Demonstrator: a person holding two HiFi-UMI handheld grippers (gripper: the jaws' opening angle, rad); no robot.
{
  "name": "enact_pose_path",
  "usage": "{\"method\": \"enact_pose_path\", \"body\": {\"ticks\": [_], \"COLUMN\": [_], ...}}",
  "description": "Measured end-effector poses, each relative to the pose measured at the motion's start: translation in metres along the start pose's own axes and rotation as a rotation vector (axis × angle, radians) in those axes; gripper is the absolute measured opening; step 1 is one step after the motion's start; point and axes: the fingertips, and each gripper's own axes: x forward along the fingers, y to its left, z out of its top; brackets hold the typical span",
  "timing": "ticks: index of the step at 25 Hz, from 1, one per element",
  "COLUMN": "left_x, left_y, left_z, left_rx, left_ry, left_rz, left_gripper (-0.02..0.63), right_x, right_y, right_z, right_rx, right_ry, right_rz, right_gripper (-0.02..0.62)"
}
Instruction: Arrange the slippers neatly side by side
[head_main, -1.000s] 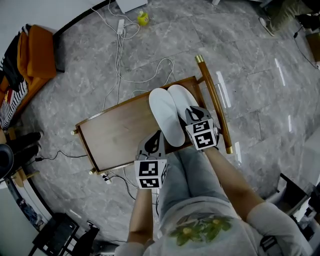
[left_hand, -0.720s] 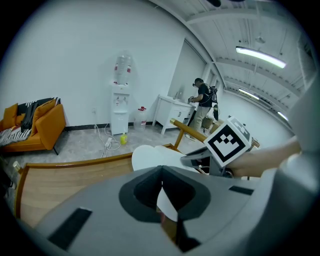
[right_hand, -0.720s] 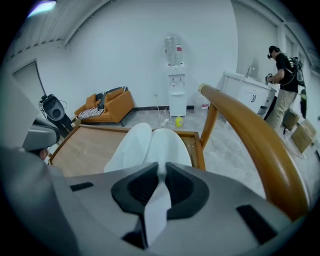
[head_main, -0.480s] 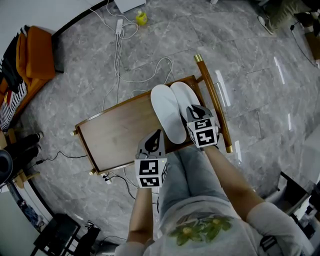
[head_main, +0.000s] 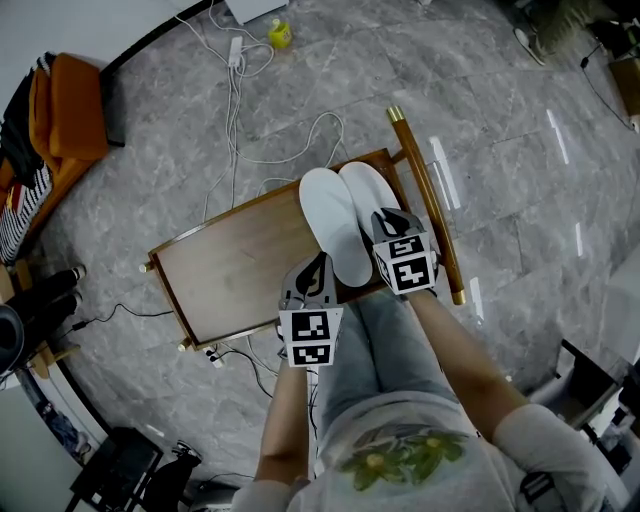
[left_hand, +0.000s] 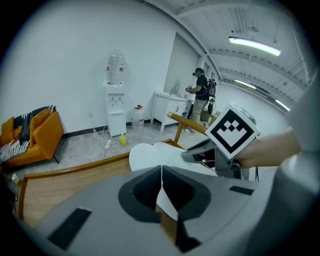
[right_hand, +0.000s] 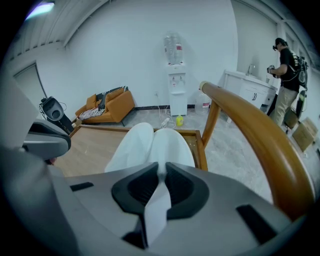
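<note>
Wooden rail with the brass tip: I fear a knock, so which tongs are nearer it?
Right. The right tongs sit just beside the rail; the left tongs lie beyond both slippers.

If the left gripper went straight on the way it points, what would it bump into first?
The left gripper would most likely meet the nearer white slipper, lying just past its shut tips.
</note>
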Motion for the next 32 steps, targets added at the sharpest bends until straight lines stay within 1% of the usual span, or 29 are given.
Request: {"method": "enact_pose_path", "body": {"ticks": [3,5,7,10,12,17,19,22,27,32], "left_x": [0.011,0.019,0.027,0.039,0.047,0.064,0.07,0.077,0.084,0.083], "left_y": [-0.001,-0.001,-0.001,-0.001,-0.001,0.0,0.002,0.006,0.003,0.001], "left_z": [-0.001,-0.004,-0.005,-0.011,-0.018,-0.028,-0.029,-0.031,-0.038,-0.037], "left_rx": [0.053,0.08,0.114,0.17,0.206,0.274,0.293,0.312,0.317,0.319], "left_ry": [0.027,0.056,0.075,0.116,0.15,0.199,0.213,0.235,0.263,0.248], "left_rz": [0.006,0.006,0.008,0.017,0.019,0.025,0.035,0.049,0.037,0.049], "left_gripper": [0.031,0.112,0.16,0.195,0.204,0.202,0.18,0.116,0.042,0.028], "right_x": [0.0,0.0,0.0,0.0,0.0,0.001,0.001,0.0,0.001,0.001], "right_y": [0.0,0.0,0.0,-0.001,-0.002,-0.002,-0.002,-0.003,-0.005,-0.005], "right_z": [0.001,0.001,0.001,0.001,0.0,-0.001,-0.001,0.0,-0.002,-0.002], "right_rx": [0.005,0.008,0.011,0.016,0.021,0.031,0.034,0.039,0.05,0.056], "right_ry": [0.0,0.001,0.0,0.0,0.0,-0.001,-0.001,0.001,-0.001,-0.001], "right_rz": [0.002,0.003,0.003,0.004,0.005,0.009,0.011,0.012,0.013,0.015], "right_gripper": [0.044,0.044,0.044,0.043,0.043,0.043,0.043,0.043,0.043,0.043]}}
